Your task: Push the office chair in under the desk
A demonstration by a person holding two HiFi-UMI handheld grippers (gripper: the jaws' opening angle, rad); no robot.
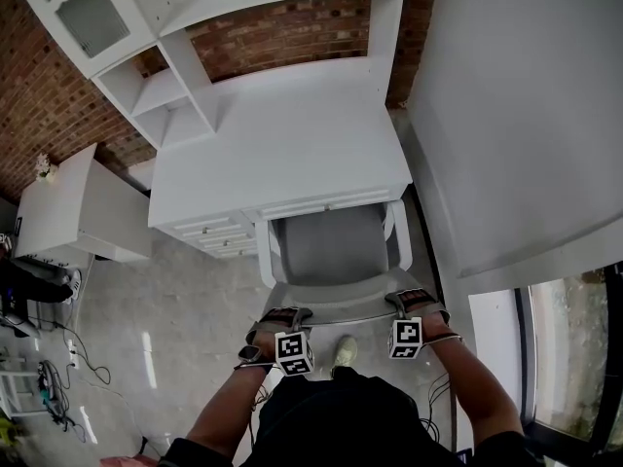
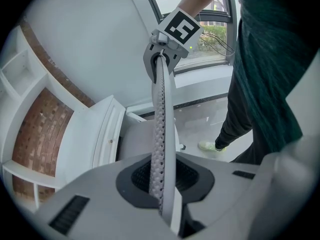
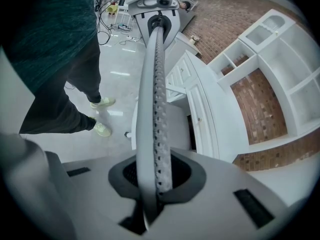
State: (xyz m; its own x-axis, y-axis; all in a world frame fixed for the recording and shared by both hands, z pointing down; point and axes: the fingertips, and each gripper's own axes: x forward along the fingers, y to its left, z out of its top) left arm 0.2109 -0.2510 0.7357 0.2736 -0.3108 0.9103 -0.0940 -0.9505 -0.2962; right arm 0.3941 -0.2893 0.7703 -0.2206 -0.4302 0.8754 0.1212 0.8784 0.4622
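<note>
The pushing step looked to be in hand. The grey mesh-backed office chair with a white frame (image 1: 331, 253) stood on the pale concrete floor (image 1: 175, 319), its seat front tucked beneath the edge of the white wooden worktop (image 1: 282, 149). The rear of the seat and the backrest were out in the open.

The left gripper (image 1: 282, 317) had its fingers drawn narrow onto the top rim (image 2: 161, 114) of the backrest. The right gripper (image 1: 416, 305) pinched the same rim further along, fingers equally narrow.

The gap ran between the white drawers (image 1: 209, 230) on the left and the worktop's right side. The next move probably called for an even forward shove from both hands, keeping the chair square. The white armrests (image 1: 399, 236) would likely need watching against the worktop's edge.
</note>
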